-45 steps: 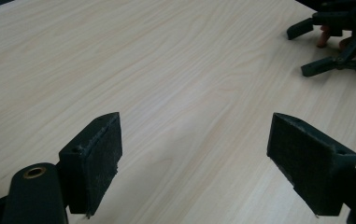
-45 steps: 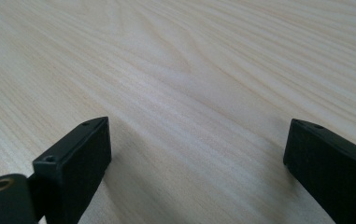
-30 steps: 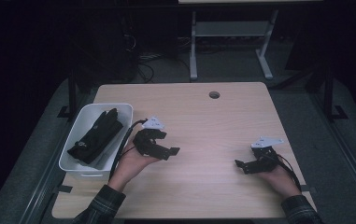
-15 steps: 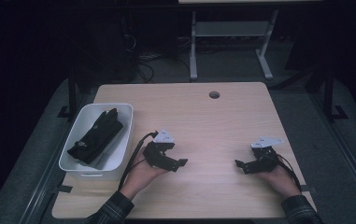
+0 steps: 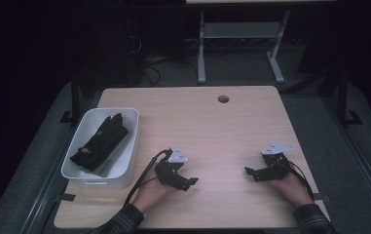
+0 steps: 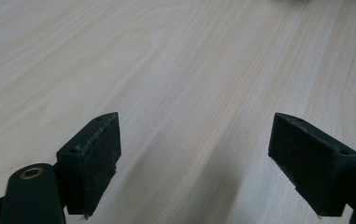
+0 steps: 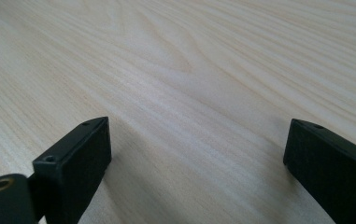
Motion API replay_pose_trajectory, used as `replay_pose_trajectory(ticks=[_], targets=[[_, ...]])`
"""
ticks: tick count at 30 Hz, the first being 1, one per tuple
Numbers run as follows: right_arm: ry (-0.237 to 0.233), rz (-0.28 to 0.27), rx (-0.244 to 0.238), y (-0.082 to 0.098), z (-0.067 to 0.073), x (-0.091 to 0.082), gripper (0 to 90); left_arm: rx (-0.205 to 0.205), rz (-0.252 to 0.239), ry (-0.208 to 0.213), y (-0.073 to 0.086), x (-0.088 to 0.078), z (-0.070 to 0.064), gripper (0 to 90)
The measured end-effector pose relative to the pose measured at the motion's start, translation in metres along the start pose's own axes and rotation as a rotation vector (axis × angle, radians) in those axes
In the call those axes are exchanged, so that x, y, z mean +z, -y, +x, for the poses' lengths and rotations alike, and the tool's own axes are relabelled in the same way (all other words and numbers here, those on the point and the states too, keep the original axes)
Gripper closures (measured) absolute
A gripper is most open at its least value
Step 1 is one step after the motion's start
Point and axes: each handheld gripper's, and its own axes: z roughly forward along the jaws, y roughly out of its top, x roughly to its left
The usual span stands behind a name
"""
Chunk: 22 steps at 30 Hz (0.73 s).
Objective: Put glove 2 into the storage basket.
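Each black hand-held gripper (image 5: pixel 189 184) carries a grey 3-cornered plate, a trailing cable and 2 flat-padded jaws

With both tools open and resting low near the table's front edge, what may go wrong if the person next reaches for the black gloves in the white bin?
1. The black gloves lie tangled together, so the left tool may lift both instead of one.
2. The white bin stands near the table edge and looks light; a pull may drag or tip it.
3. The left tool's cable trails beside the bin and may catch its corner.
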Motion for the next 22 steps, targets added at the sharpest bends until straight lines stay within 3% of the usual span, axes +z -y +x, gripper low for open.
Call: replay_pose_trajectory(ticks=[6,7,11,22], targets=[[0.000,0.000,-0.002,0.000,0.000,0.000,7.4,0.039,0.034,-0.020,0.009,0.013,-0.003,15.5],[-0.001,0.000,-0.002,0.000,0.000,0.000,7.4,0.061,0.026,-0.036,0.010,0.014,-0.004,14.2],[-0.002,0.001,-0.002,0.000,0.001,0.000,7.4,0.065,-0.017,-0.030,0.014,0.016,-0.004,12.4],[-0.001,0.004,-0.009,0.000,0.001,0.000,7.4,0.066,-0.017,-0.031,0.014,0.016,-0.004,12.3]])
